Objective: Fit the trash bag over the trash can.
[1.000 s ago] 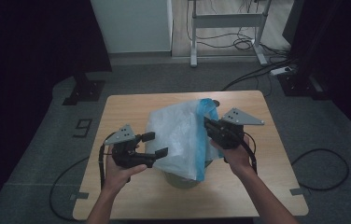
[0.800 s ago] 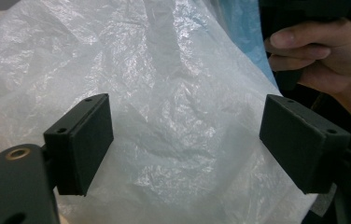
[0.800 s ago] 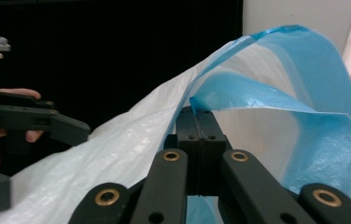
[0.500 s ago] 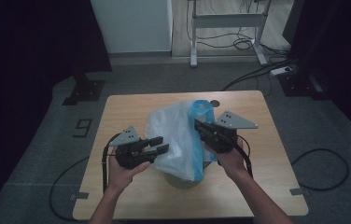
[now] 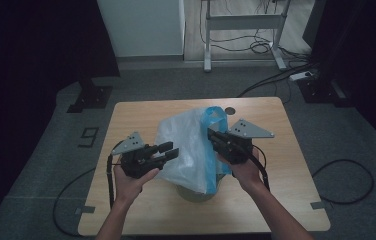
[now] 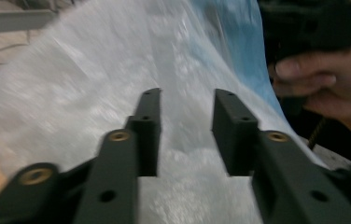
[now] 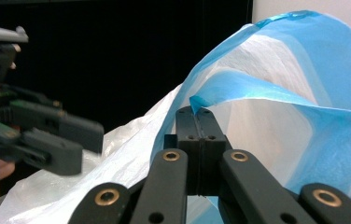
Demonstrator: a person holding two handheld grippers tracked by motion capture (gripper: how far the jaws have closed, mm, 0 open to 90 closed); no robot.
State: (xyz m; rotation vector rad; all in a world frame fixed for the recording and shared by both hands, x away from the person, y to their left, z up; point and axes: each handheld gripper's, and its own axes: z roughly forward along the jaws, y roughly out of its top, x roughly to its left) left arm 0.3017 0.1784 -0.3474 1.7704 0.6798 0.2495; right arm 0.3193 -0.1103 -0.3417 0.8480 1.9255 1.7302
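Holding a gripper in each hand at the wooden table (image 5: 141, 112), w/ the plastic bag (image 5: 186, 145) sitting roughly mid-table, a bit toward my edge. It's a thin see-thru white bag w/ a blue rim/handle strip, draped over a round grey container (image 5: 196, 192) whose base pokes out at the bag's 6 o'clock.

Right gripper (image 5: 216, 137) is at the bag's 3 o'clock, jaws clamped fully together on the blue rim (image 7: 239, 93). In the right gripper view the film comes straight out from between the pads (image 7: 197, 126) and arches up toward 1 o'clock.

Left gripper (image 5: 168, 153) is at the bag's 9 o'clock, pointing in at the white side. Jaws partly open, they've just been opening a bit. In the left gripper view the white film is right behind and between the two pads (image 6: 150, 126), but they aren't pinching it, there's a clear gap, so nothing held on that side. My other hand (image 6: 323, 88) shows at 2 o'clock past the bag.

Small dark round hole (image 5: 230, 110) in the tabletop at the bag's 1 o'clock.
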